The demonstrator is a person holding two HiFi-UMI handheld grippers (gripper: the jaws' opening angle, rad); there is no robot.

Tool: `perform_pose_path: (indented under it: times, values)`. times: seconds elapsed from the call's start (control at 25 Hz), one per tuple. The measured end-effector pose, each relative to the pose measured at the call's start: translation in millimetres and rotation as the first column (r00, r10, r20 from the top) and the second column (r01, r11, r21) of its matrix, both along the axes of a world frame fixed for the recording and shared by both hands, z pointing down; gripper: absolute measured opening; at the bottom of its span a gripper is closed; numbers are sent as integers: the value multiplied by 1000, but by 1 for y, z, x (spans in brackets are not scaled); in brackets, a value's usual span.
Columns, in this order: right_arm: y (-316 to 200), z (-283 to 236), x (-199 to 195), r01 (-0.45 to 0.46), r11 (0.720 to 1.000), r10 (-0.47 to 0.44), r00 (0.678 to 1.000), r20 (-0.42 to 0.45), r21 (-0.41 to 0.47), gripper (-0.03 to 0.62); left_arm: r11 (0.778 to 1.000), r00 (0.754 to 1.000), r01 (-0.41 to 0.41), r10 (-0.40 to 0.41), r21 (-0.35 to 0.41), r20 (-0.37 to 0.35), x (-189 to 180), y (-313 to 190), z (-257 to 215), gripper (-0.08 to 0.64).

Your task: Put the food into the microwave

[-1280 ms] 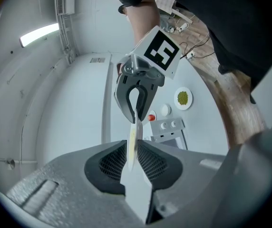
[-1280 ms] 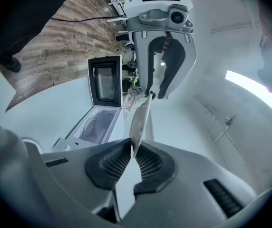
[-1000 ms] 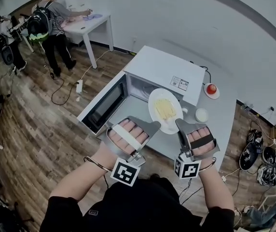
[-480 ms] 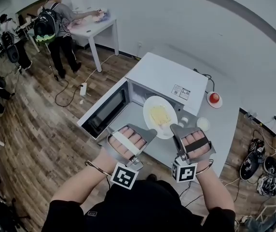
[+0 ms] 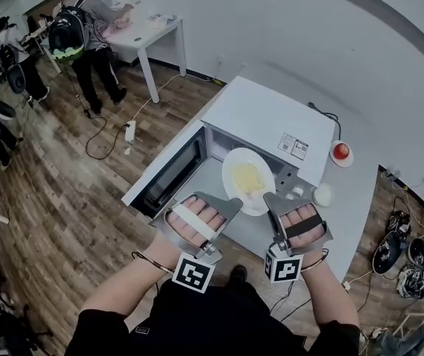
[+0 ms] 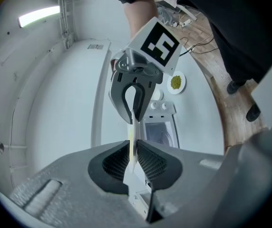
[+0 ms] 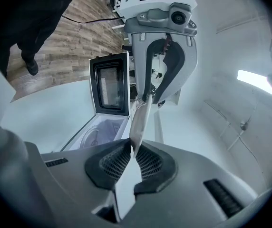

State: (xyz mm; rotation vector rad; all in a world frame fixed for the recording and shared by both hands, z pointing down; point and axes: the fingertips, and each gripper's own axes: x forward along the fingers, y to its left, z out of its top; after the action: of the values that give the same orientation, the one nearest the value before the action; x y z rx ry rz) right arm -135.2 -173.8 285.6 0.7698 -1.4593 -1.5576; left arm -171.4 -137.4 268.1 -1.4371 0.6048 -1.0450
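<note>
The food, a pale yellow heap, lies in the middle of a white plate, and I hold that plate in the air between my two claws, right in front of the open mouth of the microwave. From the head view the plate's far rim overlaps the front edge of the cavity; whether it has crossed inside I cannot tell.

My left claw is clenched on the plate's near-left rim: the thin white edge runs straight between the ribbed pads, both pads pressed against it. My right claw is clenched the same way on the near-right rim, the plate's edge standing up between its pads. Each claw shows across the plate in the other's view, so they grip opposite sides.

The microwave's door hangs wide open to the left, its dark window facing up and outward, and the pale cavity lies open behind the plate. The microwave stands on a white counter. To its right on that counter sits a small dish with a red thing on it, and nearer me a white cup.

Far off at the top left, a person with a backpack stands at a white table on the wooden floor
</note>
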Motion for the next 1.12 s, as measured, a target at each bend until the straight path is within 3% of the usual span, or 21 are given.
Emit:
perform_pose_path:
  times: [0.12, 0.24, 0.4, 0.68, 1.12]
  values:
    - [-8, 7, -23, -52, 999, 51, 999, -9, -11, 41, 1000, 999, -25, 25, -9, -22, -23, -12, 9, 55]
    - [-13, 11, -46, -92, 996, 91, 996, -9, -20, 41, 998, 998, -65, 65, 6, 7, -44, -20, 18, 55]
    - [-16, 25, -56, -159, 987, 159, 987, 2, -37, 41, 995, 995, -100, 100, -18, -1, -58, -30, 28, 55]
    - [-31, 58, -60, -187, 980, 188, 982, 5, -72, 41, 992, 996, -91, 90, -83, -20, -67, -45, 56, 55]
    - [-75, 121, -45, -227, 968, 226, 974, -24, -105, 43, 984, 996, -9, -6, -177, -86, -65, -93, 119, 55]
